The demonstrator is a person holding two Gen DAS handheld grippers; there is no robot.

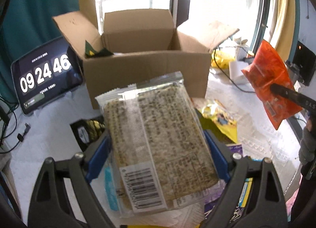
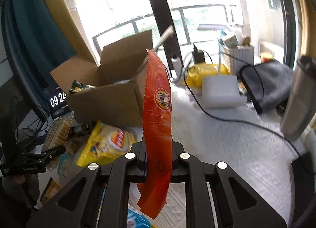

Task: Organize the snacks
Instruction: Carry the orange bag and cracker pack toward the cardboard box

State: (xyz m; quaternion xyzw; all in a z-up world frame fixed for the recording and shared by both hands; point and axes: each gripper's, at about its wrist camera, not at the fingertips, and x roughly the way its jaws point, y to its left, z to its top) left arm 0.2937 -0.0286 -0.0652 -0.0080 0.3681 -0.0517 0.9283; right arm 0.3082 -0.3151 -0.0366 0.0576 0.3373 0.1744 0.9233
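Clear plastic is crinkling between the left gripper's (image 1: pixel 158 149) blue-padded jaws, which are spread wide and clamping the flat clear-wrapped cracker packet (image 1: pixel 156 135) by its long edges above the desk's near edge, short of the open brown cardboard box (image 1: pixel 146 68) at the far side. The right gripper's (image 2: pixel 158 161) jaws are pinching the thin glossy orange snack pouch (image 2: pixel 158 109) near its lower end — it is hanging aloft, right of the box. Risks, as I judge them: the slick packet could be slipping out, and the floppy pouch could be catching the box's raised flap — or both hands crowding the opening.
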